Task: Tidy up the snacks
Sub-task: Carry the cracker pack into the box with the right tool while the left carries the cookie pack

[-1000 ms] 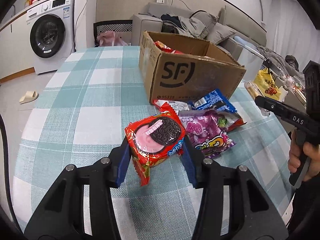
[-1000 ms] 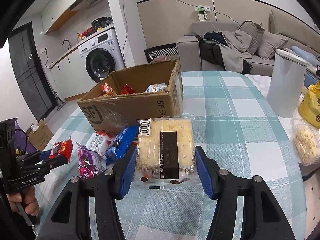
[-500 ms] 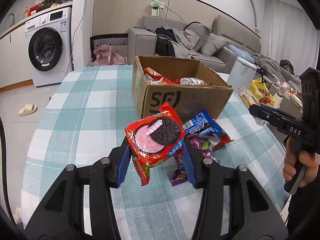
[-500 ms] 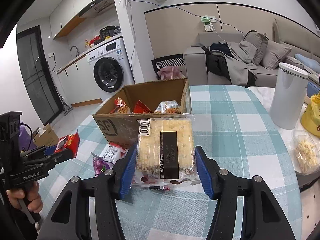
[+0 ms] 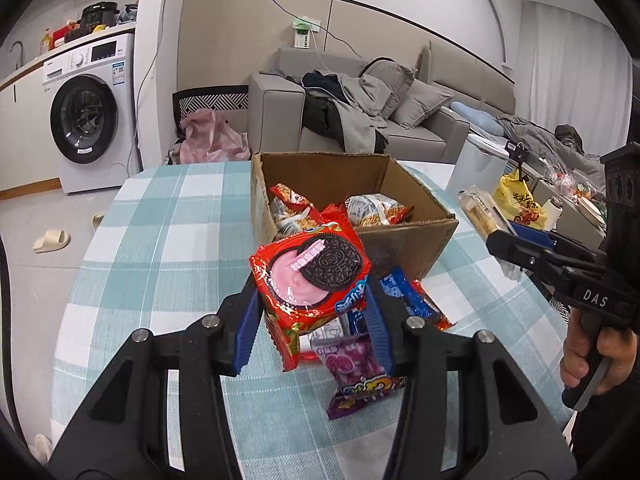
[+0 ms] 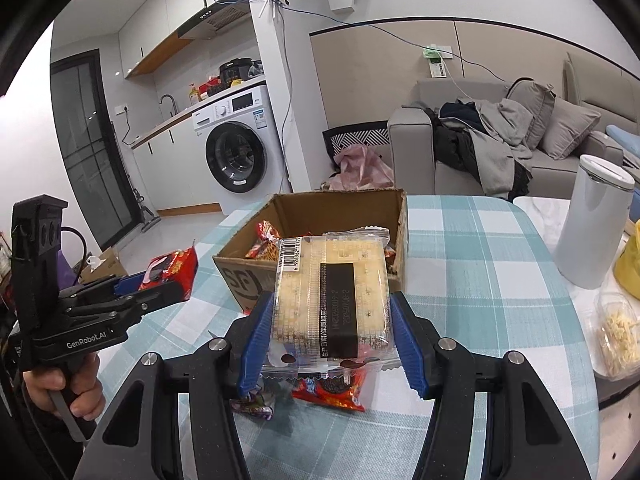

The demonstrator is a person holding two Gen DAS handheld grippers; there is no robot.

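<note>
Nearest the left wrist camera, the left gripper (image 5: 312,320) is clamping its blue pads on a red foil pack of strawberry sandwich cookies (image 5: 310,278), the jaws narrowed down to the pack's width, the pack riding clear above the table. On the other side, the right gripper (image 6: 332,336) is pinching a clear-wrapped block of pale crackers with a black label (image 6: 332,300) in just the same way, jaws drawn in snug against both long edges.

Below and just beyond the held packs, loose snacks are lying on the teal-and-white checked tablecloth (image 5: 160,248): a purple candy bag (image 5: 360,372), a blue-and-red cookie pack (image 5: 412,300) near the box's front wall, and a small white packet (image 5: 330,326) between them. In the right wrist view another red cookie pack (image 6: 328,392) is peeking out under the crackers.

Further on, the open brown cardboard box (image 5: 404,240) is sitting mid-table, already holding a few packets: red-and-orange ones (image 5: 292,210) and a silvery one (image 5: 372,210).

So the job is looking partly done: some snacks boxed, two in the air and likely heading for the box, several waiting on the cloth. Beyond the box, a white cylindrical container (image 6: 592,224) and a yellow bag (image 5: 520,204) are standing off to the side.
</note>
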